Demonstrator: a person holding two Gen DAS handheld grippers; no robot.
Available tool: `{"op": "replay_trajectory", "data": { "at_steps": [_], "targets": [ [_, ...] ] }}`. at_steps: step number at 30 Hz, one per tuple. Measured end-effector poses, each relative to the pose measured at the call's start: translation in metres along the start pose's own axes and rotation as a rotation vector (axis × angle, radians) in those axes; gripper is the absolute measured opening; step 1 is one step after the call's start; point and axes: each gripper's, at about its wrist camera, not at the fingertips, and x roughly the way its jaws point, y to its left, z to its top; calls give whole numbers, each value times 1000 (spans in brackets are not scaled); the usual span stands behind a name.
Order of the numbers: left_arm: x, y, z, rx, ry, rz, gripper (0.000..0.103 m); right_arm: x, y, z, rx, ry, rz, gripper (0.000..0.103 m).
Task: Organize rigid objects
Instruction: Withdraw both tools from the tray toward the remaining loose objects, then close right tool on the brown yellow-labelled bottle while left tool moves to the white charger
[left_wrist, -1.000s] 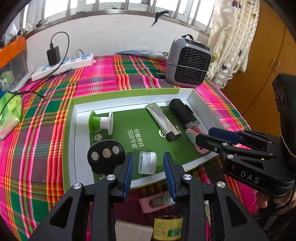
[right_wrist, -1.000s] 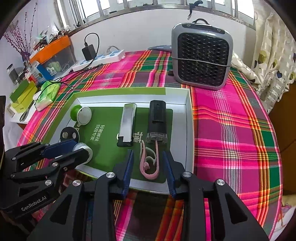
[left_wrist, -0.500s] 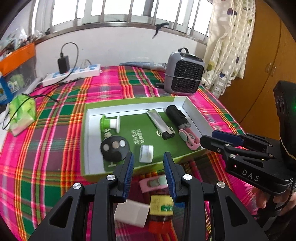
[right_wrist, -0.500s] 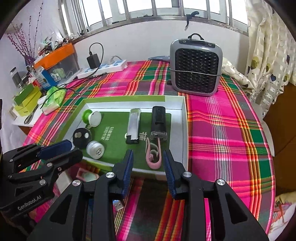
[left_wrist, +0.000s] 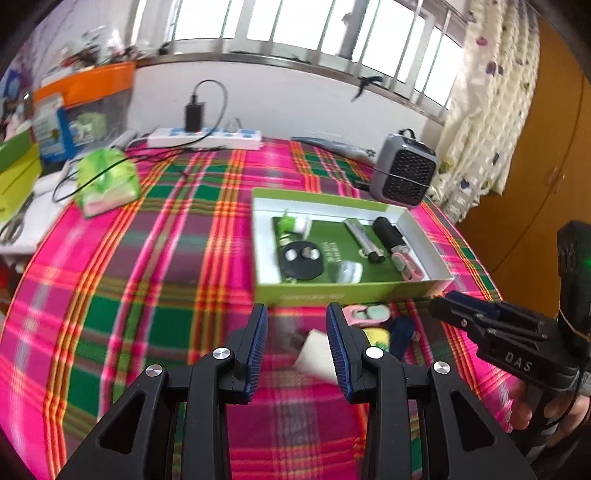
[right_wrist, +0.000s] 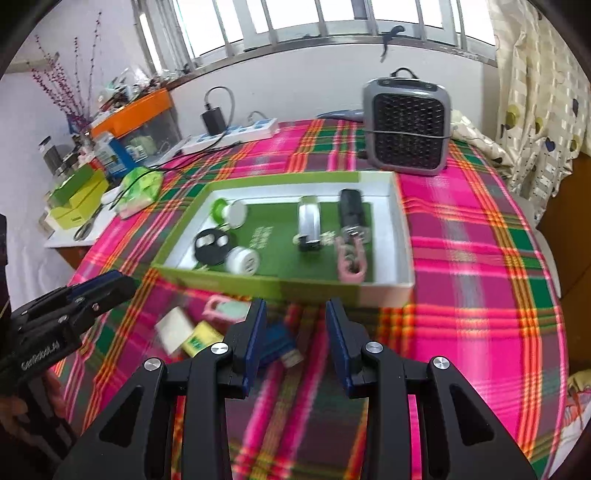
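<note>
Green tray (right_wrist: 258, 286) holds 6 items; both grippers, left (left_wrist: 295, 347) and right (right_wrist: 295, 339), hang part-open and empty, next pick judged blue USB stick (right_wrist: 277, 343).

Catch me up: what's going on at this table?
A person holds a gripper in each hand, sorting small items into the green-and-white tray. Left gripper and right gripper are both open and empty. A white block, blue USB stick and pink case lie outside the tray.
</note>
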Motion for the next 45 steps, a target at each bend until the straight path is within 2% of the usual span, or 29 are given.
{"op": "replay_trajectory", "data": {
  "at_steps": [4, 14, 20, 24, 30, 37, 39, 41, 45],
  "targets": [
    [-2, 15, -10, -25, 12, 5, 32, 4, 18, -9, -11, 14, 43, 35],
    [-6, 43, -26, -46, 34, -17, 32, 19, 55, -23, -14, 46, 89, 35],
    [-5, 49, -29, -37, 47, -32, 32, 28, 65, -24, -9, 54, 59, 36],
    [-2, 51, -29, -38, 56, -46, 32, 32, 65, -25, 10, 65, 44, 43],
    [0, 48, -29, -14, 76, -50, 32, 36, 68, -26, -4, 56, 8, 43],
    [-2, 46, -32, 5, 93, -40, 32, 35, 77, -33, -90, 37, -54, 43],
    [-3, 45, -33, 9, 96, -37, 32, 34, 79, -33, -100, 34, -55, 43],
    [-4, 45, -34, 2, 94, -35, 32, 34, 80, -33, -105, 30, -56, 38],
    [-7, 45, -36, -7, 93, -38, 32, 33, 83, -35, -131, 33, -41, 37]
  ]
}}
